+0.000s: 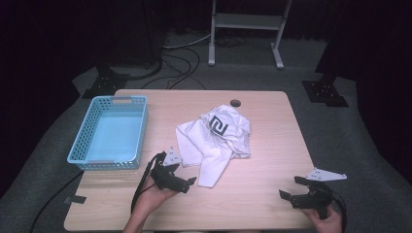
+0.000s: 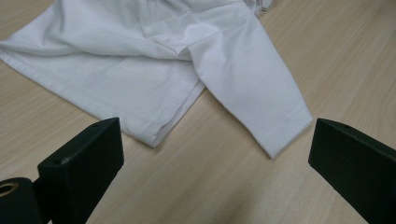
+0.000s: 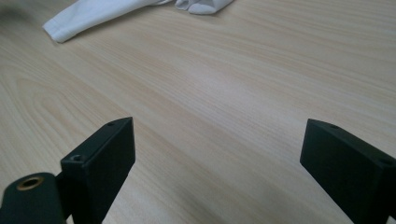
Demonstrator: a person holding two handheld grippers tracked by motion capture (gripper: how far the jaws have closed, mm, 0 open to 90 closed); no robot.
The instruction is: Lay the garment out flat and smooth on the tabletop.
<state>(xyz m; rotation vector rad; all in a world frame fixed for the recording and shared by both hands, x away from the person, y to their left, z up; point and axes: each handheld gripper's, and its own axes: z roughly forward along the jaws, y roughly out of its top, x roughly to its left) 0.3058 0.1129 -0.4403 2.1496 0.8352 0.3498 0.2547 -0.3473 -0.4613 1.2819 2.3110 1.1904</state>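
A crumpled white shirt (image 1: 218,138) with a black logo lies in the middle of the wooden table (image 1: 272,121). One sleeve (image 1: 211,174) stretches toward the near edge. My left gripper (image 1: 189,184) is open just left of that sleeve's cuff, holding nothing. The left gripper view has the shirt (image 2: 140,70) and the sleeve cuff (image 2: 285,130) lying flat a little beyond the open left gripper (image 2: 217,130). My right gripper (image 1: 290,187) is open over bare wood at the near right, well apart from the shirt. Far ahead of the open right gripper (image 3: 219,126) lies the sleeve (image 3: 88,16).
A light blue plastic basket (image 1: 107,164) with nothing in it stands at the table's left. A cable hole (image 1: 235,103) sits near the far edge. A white metal stand (image 1: 245,22) and cables are on the floor beyond the table.
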